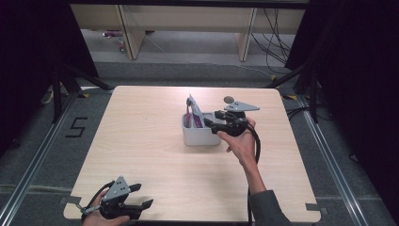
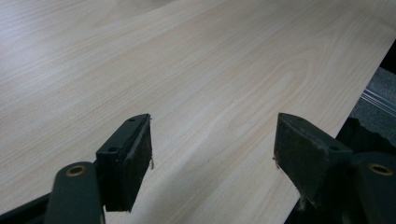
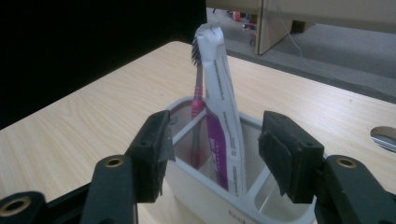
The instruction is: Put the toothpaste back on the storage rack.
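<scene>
Placement step judged complete: toothpaste tube stands beside toothbrush in grey holder, right gripper jaws apart and empty; next, withdraw without tipping it.

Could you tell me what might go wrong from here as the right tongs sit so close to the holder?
The toothpaste tube and toothbrush stand tall and tilted in the grey holder. The right tongs, open with nothing pressed between them, are right beside the holder's rim, so a careless pull-back could clip the rim and tip it, or knock the leaning tube out.
</scene>
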The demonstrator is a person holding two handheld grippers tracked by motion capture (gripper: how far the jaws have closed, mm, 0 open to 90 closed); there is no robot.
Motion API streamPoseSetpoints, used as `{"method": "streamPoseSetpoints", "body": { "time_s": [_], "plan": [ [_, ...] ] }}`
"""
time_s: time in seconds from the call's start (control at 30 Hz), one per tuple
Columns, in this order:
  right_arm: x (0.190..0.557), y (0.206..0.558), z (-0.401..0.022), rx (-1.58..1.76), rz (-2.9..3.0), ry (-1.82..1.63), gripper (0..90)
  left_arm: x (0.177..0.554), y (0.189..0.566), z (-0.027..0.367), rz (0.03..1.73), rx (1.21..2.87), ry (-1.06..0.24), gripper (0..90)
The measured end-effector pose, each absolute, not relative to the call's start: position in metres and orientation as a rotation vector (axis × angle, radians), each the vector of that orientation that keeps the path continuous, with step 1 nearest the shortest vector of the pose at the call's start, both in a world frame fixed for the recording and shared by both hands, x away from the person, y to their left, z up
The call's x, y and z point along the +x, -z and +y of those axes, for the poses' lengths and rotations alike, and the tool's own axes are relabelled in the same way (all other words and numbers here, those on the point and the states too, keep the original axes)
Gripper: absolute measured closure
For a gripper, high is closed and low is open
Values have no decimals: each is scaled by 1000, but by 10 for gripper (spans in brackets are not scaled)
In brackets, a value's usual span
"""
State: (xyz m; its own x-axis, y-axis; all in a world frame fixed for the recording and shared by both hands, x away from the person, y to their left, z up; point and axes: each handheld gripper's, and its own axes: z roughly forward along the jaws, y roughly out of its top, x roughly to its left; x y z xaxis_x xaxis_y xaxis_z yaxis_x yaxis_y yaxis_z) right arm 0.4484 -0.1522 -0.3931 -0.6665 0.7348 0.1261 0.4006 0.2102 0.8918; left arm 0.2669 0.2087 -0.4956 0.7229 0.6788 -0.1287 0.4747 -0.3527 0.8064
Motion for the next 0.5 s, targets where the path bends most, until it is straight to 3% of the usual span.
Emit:
{"method": "streamPoseSetpoints", "body": {
  "time_s": [0.5],
  "plan": [
    [410, 400, -177, 1043, 2210, -1419, 390, 267, 495, 209, 892, 2039, -286, 269]
  ]
}}
